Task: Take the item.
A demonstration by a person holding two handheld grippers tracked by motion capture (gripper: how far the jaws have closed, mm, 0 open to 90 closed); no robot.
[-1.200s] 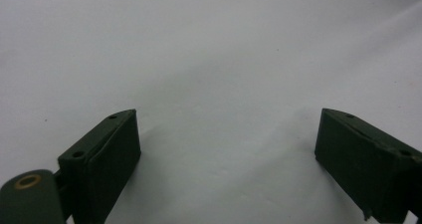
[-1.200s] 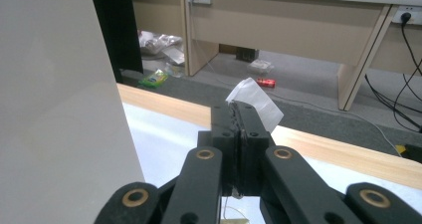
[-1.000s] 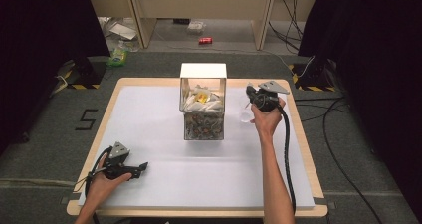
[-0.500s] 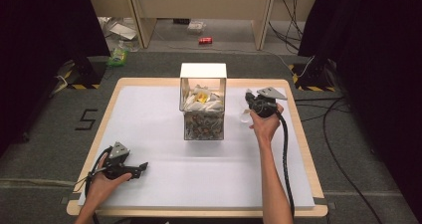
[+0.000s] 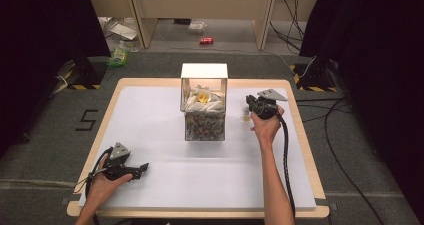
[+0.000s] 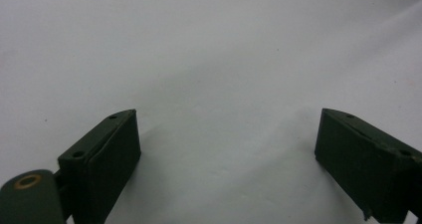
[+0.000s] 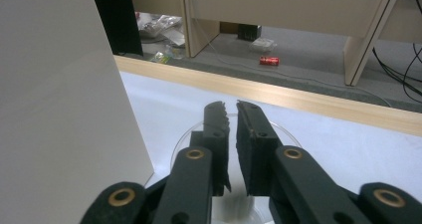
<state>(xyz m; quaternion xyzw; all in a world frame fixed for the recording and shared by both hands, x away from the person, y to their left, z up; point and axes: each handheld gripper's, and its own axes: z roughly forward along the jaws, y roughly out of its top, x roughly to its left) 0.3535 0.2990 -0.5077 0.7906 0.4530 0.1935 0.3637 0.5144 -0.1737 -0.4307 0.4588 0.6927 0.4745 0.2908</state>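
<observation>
A clear box [image 5: 204, 116] with a white top rim stands at the middle of the table, holding white scraps, something yellow and dark bits. Just right of it sits a small clear cup [image 5: 246, 118]. My right gripper [image 5: 251, 105] hovers over that cup. In the right gripper view its jaws [image 7: 233, 109] are nearly together, with nothing visible between them, above the cup's rim [image 7: 287, 138]. The box's wall [image 7: 59, 109] rises at the left of that view. My left gripper [image 5: 143, 168] rests at the near left, and its jaws [image 6: 226, 149] are open wide over the bare white sheet.
A white sheet [image 5: 150, 120] covers the wooden table [image 5: 305, 130]. Cables trail from both grippers, the right one along the forearm [image 5: 286, 150]. Beyond the far edge, the floor holds a red can [image 5: 206, 40], litter and furniture legs.
My right gripper has shifted slightly toward the person and settled over the small cup. The left gripper has stayed still.
</observation>
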